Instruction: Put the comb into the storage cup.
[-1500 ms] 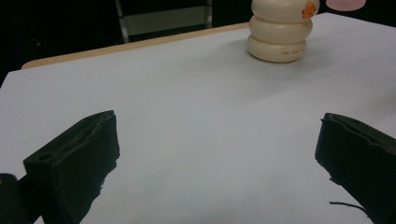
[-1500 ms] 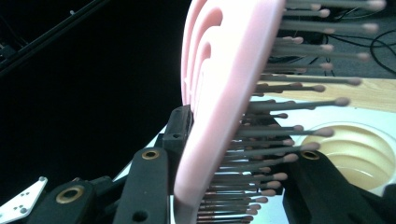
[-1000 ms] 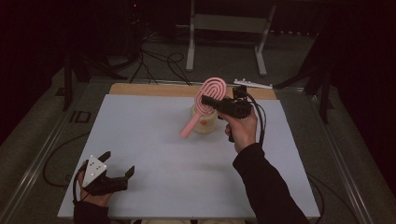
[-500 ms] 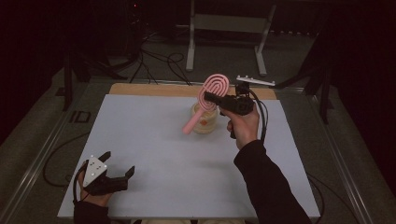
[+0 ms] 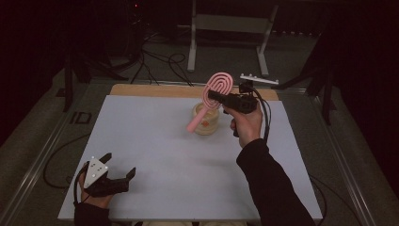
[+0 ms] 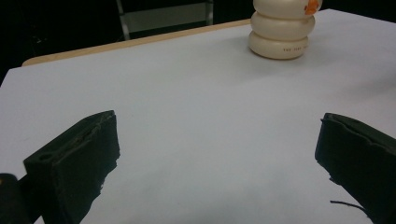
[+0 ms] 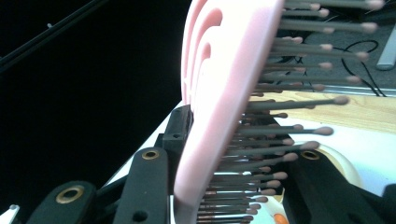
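We hold the pink brush (image 5: 214,96) in our right claw (image 5: 215,97) — clamped on its head, raised above the cream cup (image 5: 206,120), handle slanting down across it. Our left claw (image 5: 113,175) rests at the counter's (image 5: 155,141) near left corner, spread wide with nothing between — well apart from the cup.

The cream ribbed container (image 6: 282,29) carries a short line of small dark print on its lowest ring, too small to read; it seems to begin "THE". Above that print, on its upper ring, sits an orange mark, not legible.
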`<action>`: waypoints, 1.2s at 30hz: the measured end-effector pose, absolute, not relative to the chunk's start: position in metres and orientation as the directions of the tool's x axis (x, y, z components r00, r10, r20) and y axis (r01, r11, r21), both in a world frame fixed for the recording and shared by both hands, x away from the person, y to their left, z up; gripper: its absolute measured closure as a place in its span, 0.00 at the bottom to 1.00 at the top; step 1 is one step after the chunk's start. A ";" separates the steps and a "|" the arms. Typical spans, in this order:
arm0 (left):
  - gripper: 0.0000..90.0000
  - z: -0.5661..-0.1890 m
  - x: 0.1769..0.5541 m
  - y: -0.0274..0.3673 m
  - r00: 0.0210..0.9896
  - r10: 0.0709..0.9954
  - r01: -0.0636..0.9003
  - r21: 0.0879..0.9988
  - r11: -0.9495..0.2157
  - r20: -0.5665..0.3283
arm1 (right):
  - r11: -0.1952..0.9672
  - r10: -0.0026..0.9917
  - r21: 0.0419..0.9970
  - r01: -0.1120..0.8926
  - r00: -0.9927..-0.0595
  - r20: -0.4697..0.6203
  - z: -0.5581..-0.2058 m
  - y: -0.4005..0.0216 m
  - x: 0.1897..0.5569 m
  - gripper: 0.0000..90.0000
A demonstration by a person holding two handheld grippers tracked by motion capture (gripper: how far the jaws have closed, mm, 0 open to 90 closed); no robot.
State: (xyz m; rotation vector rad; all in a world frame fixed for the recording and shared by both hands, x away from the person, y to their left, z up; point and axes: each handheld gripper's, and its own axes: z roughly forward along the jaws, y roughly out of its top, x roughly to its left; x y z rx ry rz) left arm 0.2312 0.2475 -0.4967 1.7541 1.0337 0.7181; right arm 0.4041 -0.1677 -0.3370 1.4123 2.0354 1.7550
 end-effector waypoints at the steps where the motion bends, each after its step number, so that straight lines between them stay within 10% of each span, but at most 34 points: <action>1: 0.01 -0.497 0.231 0.247 0.472 0.882 0.328 0.924 -0.199 0.022 | -0.099 0.684 0.822 0.561 -0.561 0.466 -0.337 -0.168 0.405 0.71; 36: 0.01 -0.497 0.231 0.247 0.475 0.880 0.331 0.922 -0.203 0.023 | -0.116 0.747 0.835 0.537 -0.507 0.430 -0.336 -0.178 0.425 0.71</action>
